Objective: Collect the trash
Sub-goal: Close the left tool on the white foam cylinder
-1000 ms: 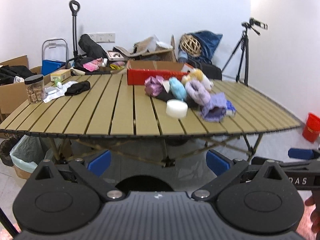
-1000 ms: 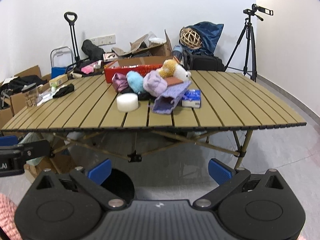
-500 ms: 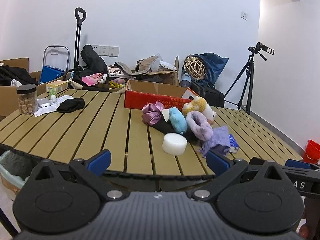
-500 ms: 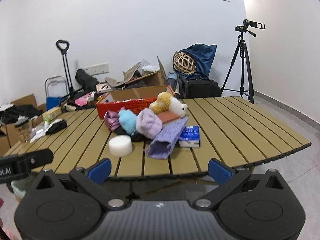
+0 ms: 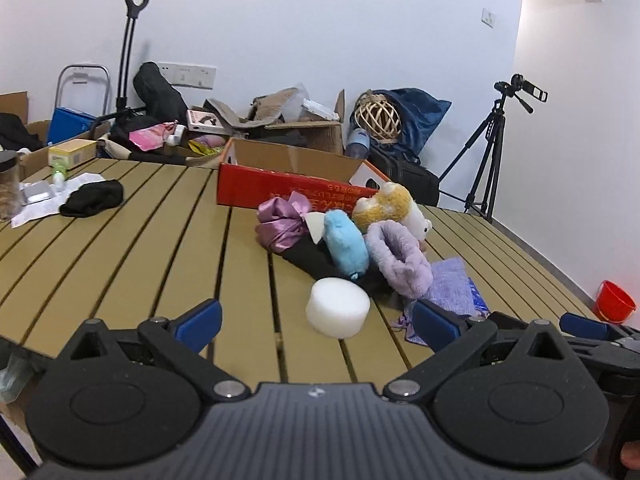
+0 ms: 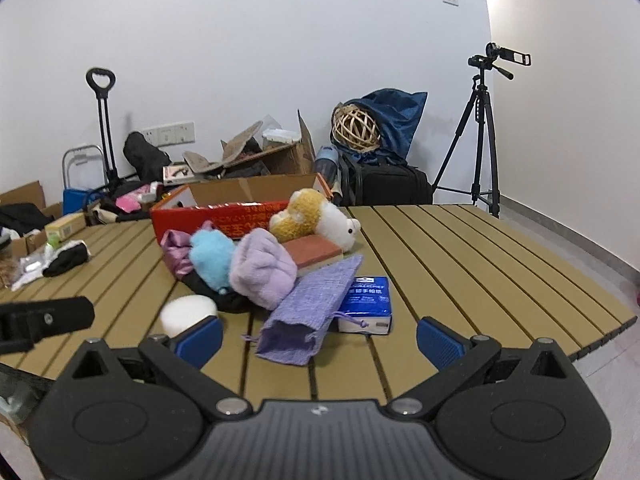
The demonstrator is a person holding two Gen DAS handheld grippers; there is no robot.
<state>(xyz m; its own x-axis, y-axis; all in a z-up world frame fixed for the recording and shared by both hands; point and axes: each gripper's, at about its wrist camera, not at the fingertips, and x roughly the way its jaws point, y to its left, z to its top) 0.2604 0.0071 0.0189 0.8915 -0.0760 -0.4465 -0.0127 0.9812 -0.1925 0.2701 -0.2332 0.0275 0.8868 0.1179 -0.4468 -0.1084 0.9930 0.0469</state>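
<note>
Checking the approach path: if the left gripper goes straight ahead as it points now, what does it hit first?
Probably the white foam puck. It lies on the table between the open fingers of the left gripper, nearest in line. Behind it sits the pile, with the purple plush slipper. Depth is uncertain in the fisheye view.

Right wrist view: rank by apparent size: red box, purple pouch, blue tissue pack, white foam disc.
1. red box, widest, though farthest back
2. purple pouch
3. blue tissue pack
4. white foam disc, partly hidden by the right gripper's finger, so its place against the tissue pack is unsure.
</note>
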